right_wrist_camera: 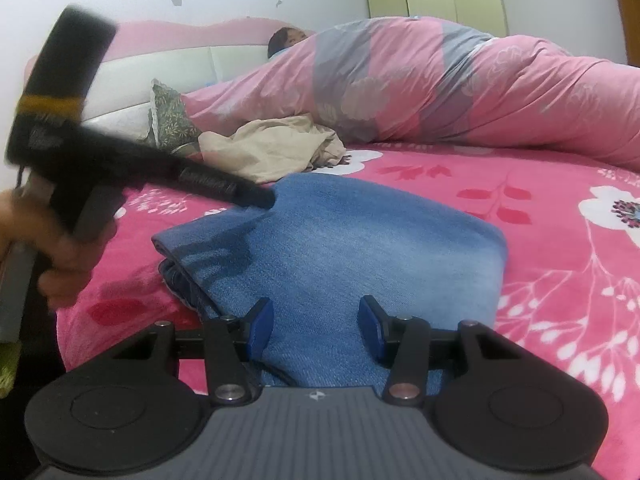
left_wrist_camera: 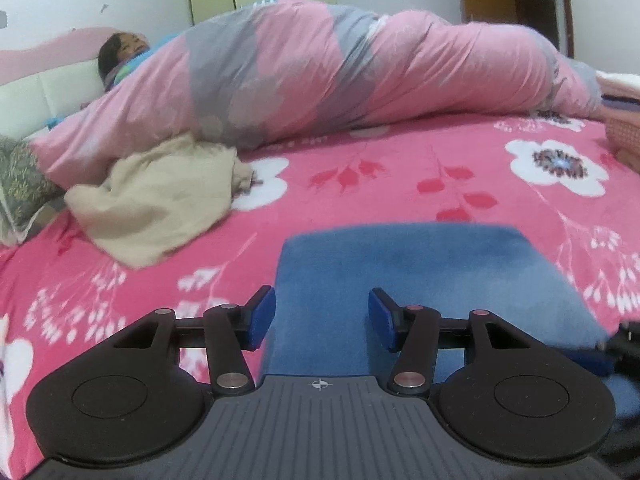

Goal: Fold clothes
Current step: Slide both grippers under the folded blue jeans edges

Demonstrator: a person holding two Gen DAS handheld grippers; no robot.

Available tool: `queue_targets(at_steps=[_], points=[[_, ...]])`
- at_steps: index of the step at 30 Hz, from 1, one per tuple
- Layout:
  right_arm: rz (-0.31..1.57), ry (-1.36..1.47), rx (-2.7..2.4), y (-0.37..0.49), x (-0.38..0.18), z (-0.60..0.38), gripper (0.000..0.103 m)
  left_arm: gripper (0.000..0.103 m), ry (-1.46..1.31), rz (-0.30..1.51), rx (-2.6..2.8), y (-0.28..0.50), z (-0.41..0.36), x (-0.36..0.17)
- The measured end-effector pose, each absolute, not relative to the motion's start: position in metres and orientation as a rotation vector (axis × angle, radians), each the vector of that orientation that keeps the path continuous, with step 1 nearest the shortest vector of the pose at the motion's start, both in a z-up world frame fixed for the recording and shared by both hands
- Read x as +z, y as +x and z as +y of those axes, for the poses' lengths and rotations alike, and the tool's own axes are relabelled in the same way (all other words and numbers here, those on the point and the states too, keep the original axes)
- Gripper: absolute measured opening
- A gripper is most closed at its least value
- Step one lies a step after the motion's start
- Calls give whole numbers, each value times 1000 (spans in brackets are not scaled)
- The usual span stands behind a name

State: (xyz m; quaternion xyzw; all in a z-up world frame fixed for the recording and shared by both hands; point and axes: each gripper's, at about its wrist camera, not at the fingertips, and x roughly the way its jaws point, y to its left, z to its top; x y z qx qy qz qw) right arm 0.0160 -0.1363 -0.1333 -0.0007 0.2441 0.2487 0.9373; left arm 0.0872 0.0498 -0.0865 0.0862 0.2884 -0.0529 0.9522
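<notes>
Lying folded on the bedspread [right_wrist_camera: 560, 184], blue jeans [right_wrist_camera: 360, 240], long axis running away from both tongs. Right gripper [right_wrist_camera: 316, 330] nearer, jaws spread, empty; left gripper [left_wrist_camera: 322, 318] likewise spread, empty.

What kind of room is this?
It looks like a bedroom. There is a big bed with a pink flowered fleece sheet, a puffy pink and grey quilt with someone lying under it, and a pink and white padded headboard. Folded blue denim jeans lie on the bed.
</notes>
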Motion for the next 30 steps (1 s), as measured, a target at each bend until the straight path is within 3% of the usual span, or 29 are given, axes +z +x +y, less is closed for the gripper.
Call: queue_targets(at_steps=[20,23,30], points=[[534,6,490,11,-118,-142,52,58,147,592,-111,82,58,-96],[529,96,469,6,-103,-163,62,61,103,613,-133,85,65,-93],[610,453,356,19,-96,-249,66,70,-195,671,-302,99,109,-80]])
